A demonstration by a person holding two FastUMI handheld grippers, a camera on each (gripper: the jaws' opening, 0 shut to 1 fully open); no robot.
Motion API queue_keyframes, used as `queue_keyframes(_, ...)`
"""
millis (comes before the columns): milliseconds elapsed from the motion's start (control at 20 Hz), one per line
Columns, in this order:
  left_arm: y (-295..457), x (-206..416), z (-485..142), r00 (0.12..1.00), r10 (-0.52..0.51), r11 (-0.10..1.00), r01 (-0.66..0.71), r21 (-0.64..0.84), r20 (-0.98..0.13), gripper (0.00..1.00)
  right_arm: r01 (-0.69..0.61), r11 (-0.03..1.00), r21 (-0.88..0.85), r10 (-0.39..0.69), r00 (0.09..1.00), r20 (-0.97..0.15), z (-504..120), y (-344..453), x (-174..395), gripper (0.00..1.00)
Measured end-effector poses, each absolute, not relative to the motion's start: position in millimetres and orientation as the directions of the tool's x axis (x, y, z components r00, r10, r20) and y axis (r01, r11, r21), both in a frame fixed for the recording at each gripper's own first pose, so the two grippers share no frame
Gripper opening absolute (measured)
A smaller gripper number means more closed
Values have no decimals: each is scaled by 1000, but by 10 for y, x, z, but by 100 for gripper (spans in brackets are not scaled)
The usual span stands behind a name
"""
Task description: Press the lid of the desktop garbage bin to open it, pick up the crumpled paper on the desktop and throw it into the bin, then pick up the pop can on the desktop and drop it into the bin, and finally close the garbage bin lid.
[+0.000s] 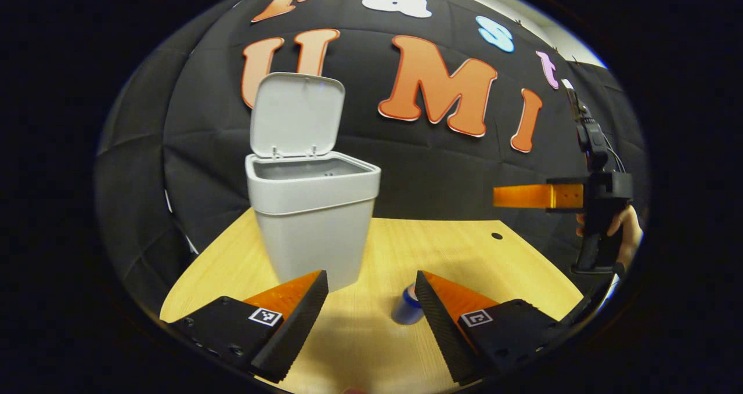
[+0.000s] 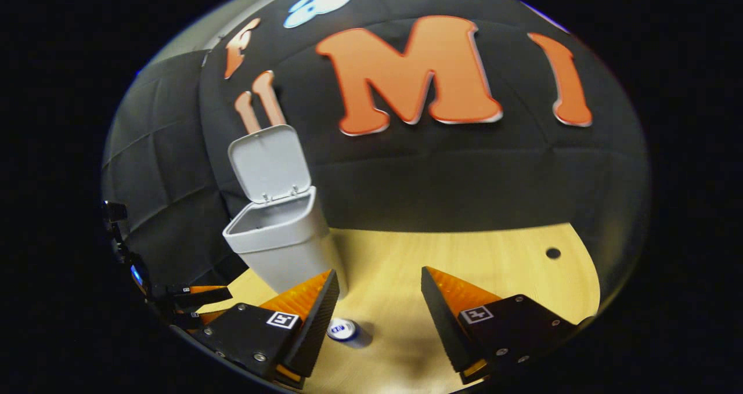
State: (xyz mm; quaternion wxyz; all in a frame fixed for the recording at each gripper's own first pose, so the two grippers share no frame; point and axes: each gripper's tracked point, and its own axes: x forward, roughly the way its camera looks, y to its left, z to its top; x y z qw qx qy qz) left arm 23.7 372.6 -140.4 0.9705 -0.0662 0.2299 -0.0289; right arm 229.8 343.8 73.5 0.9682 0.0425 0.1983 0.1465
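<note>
Both grippers are spread and hold nothing: the left gripper [image 1: 371, 292] has the small blue pop can [image 1: 407, 305] low centre, just beside its right finger; the right gripper [image 2: 380, 292] has it beside its left finger. Grey plastic bin [image 1: 313, 220], lid [image 1: 297, 115] up, stands behind.

Bin [image 1: 313, 231]: grey plastic, smooth, matt; lid [image 1: 297, 115] the same.
Tabletop [image 1: 441, 249]: pale wood-grain, smooth, slight sheen.
Pop can [image 2: 342, 330]: metal, glossy, silvery top.
Booth wall [image 1: 441, 167]: black cloth, matt, creased.
Left tongs [image 1: 371, 301]: inner faces ribbed, matt.
</note>
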Motion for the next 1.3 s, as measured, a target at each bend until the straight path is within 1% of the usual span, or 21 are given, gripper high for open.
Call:
queue_keyframes(50, 3612, 262, -1475, 887, -102, 989, 42, -141, -450, 95, -230, 960, 158, 274, 882, -382, 651, 3277, 2232, 89)
queue_keyframes(100, 3495, 281, -1531, 882, -115, 988, 56, -141, -458, 95, -198, 966, 169, 250, 885, -393, 592, 3112, 2191, 94)
queue_keyframes(300, 3093, 292, -1935, 846, -146, 985, 79, -150, -512, 95, -90, 975, 204, 164, 909, -384, 560, 2510, 2112, 95)
queue_keyframes(550, 2719, 321, -2595, 766, -190, 978, 94, -186, -614, 96, -10, 978, 210, 93, 916, -390, 524, 2022, 2011, 95)
queue_keyframes(650, 2655, 353, -2840, 724, -186, 980, 85, -181, -665, 97, 5, 979, 202, 78, 914, -399, 506, 1896, 1979, 95)
queue_keyframes(800, 2687, 425, -3104, 699, -168, 982, 54, -183, -696, 98, 19, 981, 191, 61, 912, -406, 478, 1762, 1944, 95)
queue_keyframes(950, 2767, 525, -3222, 706, -137, 983, 10, -184, -695, 98, 24, 983, 181, 56, 904, -425, 416, 1708, 1918, 95)
queue_keyframes(1050, 2869, 513, -3322, 689, -122, 984, -10, -179, -714, 98, 25, 984, 176, 55, 899, -435, 378, 1685, 1912, 95)
queue_keyframes(1200, 2807, 665, -3580, 658, -111, 985, -27, -171, -745, 98, 23, 986, 164, 55, 891, -452, 318, 1693, 1881, 95)
queue_keyframes(1300, 2741, 631, -3616, 646, -94, 988, -30, -148, -758, 97, 18, 988, 155, 56, 886, -461, 285, 1700, 1881, 95)
